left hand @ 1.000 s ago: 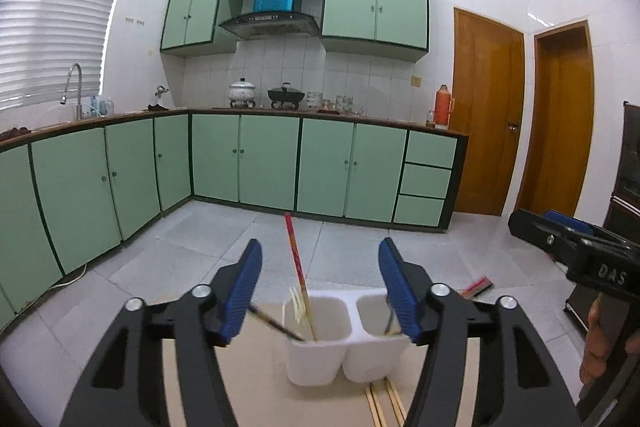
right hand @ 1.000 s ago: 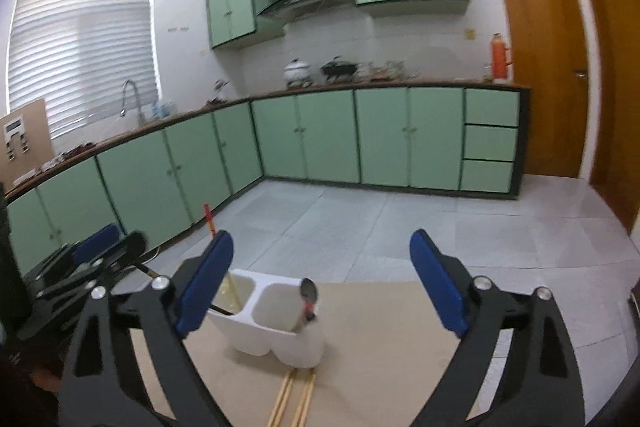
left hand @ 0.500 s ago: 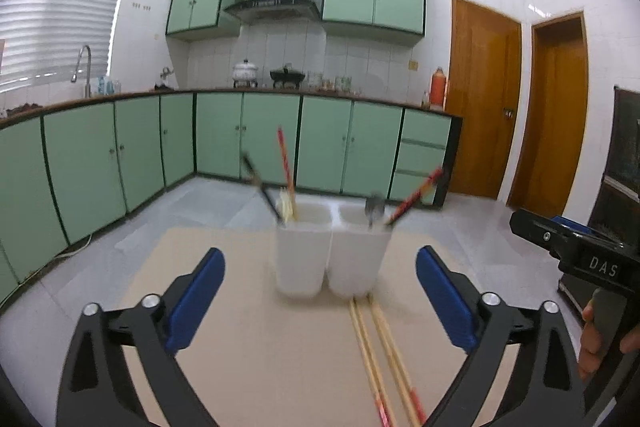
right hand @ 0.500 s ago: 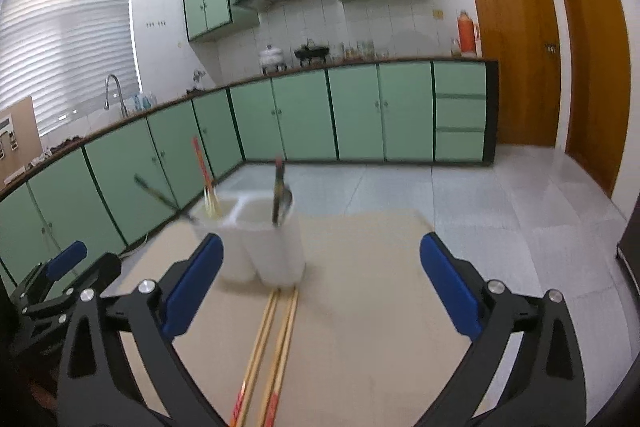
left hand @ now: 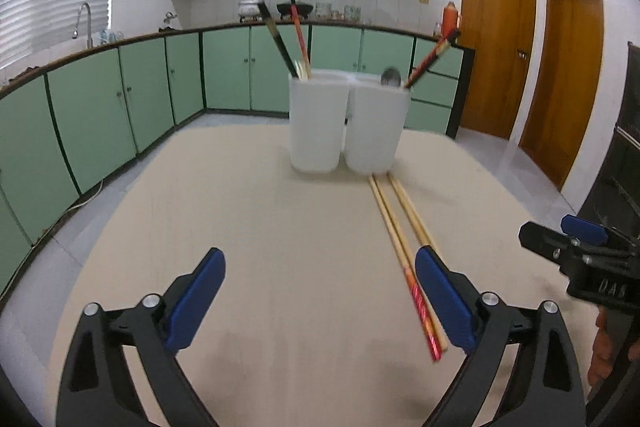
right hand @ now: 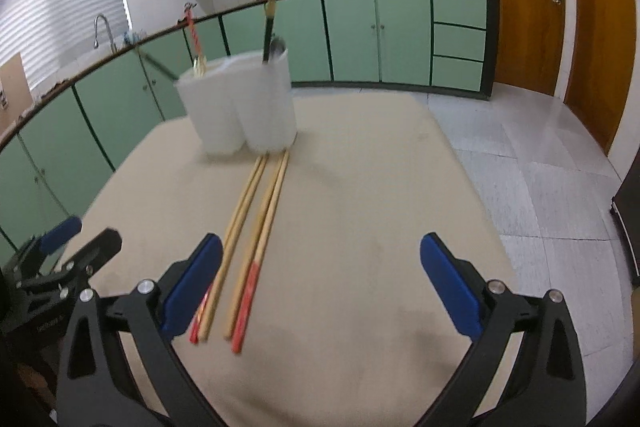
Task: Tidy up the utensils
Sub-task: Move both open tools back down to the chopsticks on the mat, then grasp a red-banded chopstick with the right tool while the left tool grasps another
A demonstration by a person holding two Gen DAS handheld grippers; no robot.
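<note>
A white two-compartment holder (left hand: 348,131) (right hand: 240,107) stands at the far end of the beige table (left hand: 260,227) (right hand: 380,187). Its left cup holds a black and a red chopstick; its right cup holds a spoon and a dark red chopstick. Several wooden chopsticks with red ends (left hand: 396,227) (right hand: 260,211) lie on the table in front of it. My left gripper (left hand: 320,263) hovers low over bare table, jaws wide and closing, the chopsticks by its right finger. My right gripper (right hand: 320,247) is also wide and closing, touching nothing, the chopsticks under its left finger.
Green base cabinets (left hand: 120,107) line the left and back walls beyond the table's edges. Two wooden doors (left hand: 496,39) and a tiled floor (right hand: 540,187) lie to the right. A dark cabinet (left hand: 624,155) stands at the far right. A hand (left hand: 600,347) holds the right gripper.
Both grippers have sunk toward the table and drawn back from the holder. The left jaws have spread wider. The loose chopsticks now lie beside the fingers.
</note>
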